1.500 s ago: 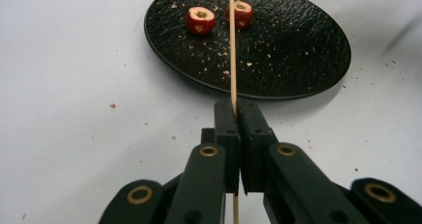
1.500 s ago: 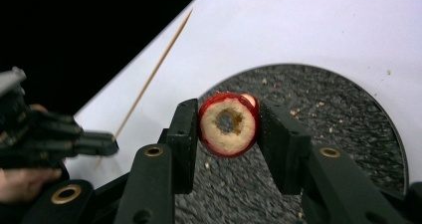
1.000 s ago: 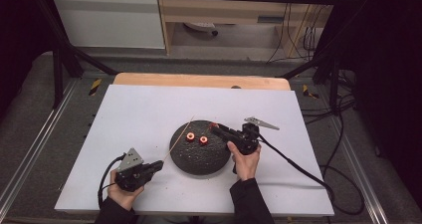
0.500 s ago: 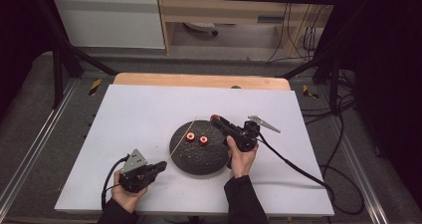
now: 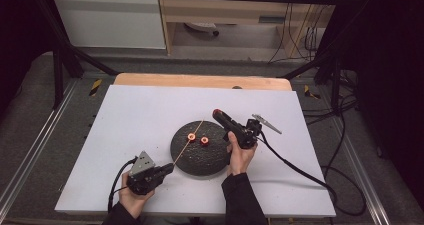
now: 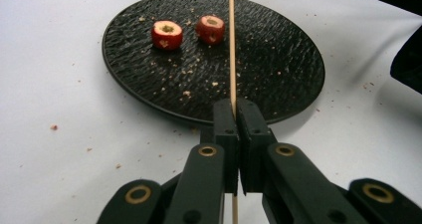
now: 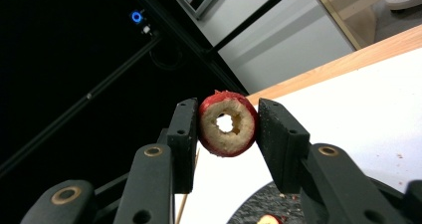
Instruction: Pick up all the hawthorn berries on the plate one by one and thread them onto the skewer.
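Between the right gripper (image 7: pixel 225 134) jaws: cored red fruit ring (image 7: pixel 228 123), clamped tight.
Pinched in the left gripper (image 6: pixel 238 115) jaws: thin wooden skewer (image 6: pixel 232 45), pointing over the black plate (image 6: pixel 278 59).

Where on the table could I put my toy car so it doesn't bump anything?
The white table top is bare left of the black plate, and along the back by the wooden edge. It is crowded at the plate: two fruit pieces, the skewer, the left gripper and the right gripper, whose cable crosses the right side.
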